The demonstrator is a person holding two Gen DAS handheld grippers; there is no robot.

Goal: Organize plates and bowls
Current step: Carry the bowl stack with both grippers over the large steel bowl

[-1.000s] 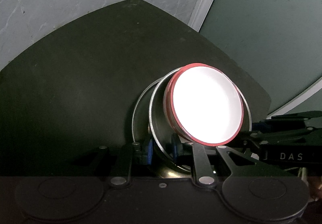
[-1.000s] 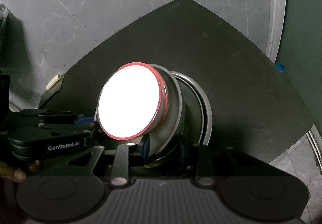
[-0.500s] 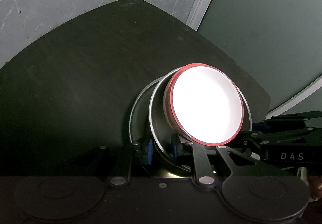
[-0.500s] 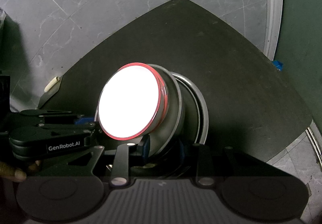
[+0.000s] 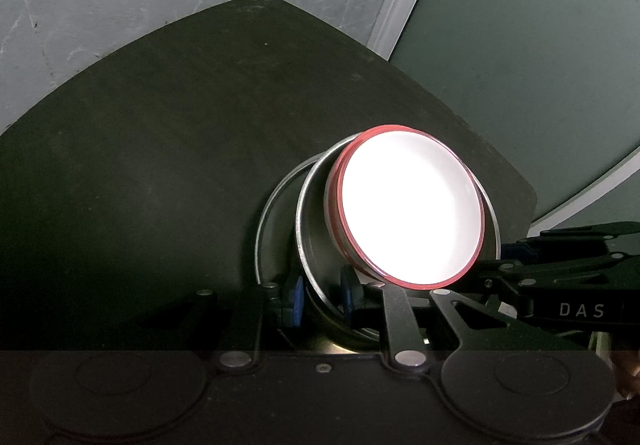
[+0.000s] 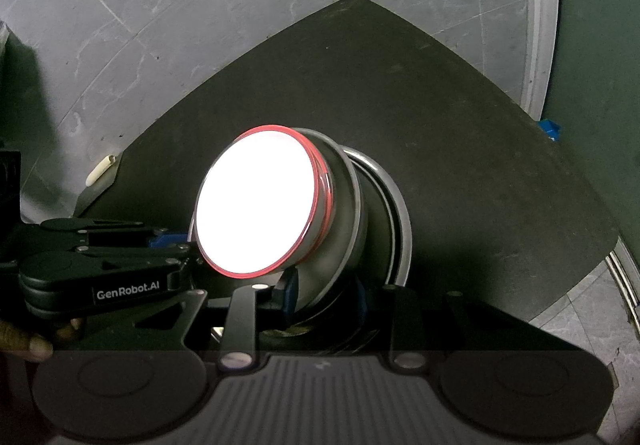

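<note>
A steel bowl (image 5: 316, 229) (image 6: 344, 213) carries a white dish with a red rim (image 5: 408, 205) (image 6: 256, 205) nested inside it. Behind the bowl shows the rim of a steel plate (image 5: 266, 221) (image 6: 402, 221). My left gripper (image 5: 322, 299) is shut on the bowl's near rim, one blue pad on each side of the wall. My right gripper (image 6: 324, 297) clamps the bowl's rim on the opposite side. Each gripper also shows in the other's view: the right gripper (image 5: 496, 269) at the dish's right edge, the left gripper (image 6: 188, 249) at its left edge. The dish is overexposed, so its inside is unreadable.
The stack sits over a black tabletop (image 5: 160, 165) (image 6: 460, 125) with rounded corners. Grey marbled floor (image 6: 200, 5) lies beyond it, and a green wall (image 5: 540, 45) at the right. A small white piece (image 6: 102, 169) and a blue scrap (image 6: 550, 127) lie past the table's edges. A person's fingers (image 6: 32, 341) hold the left gripper.
</note>
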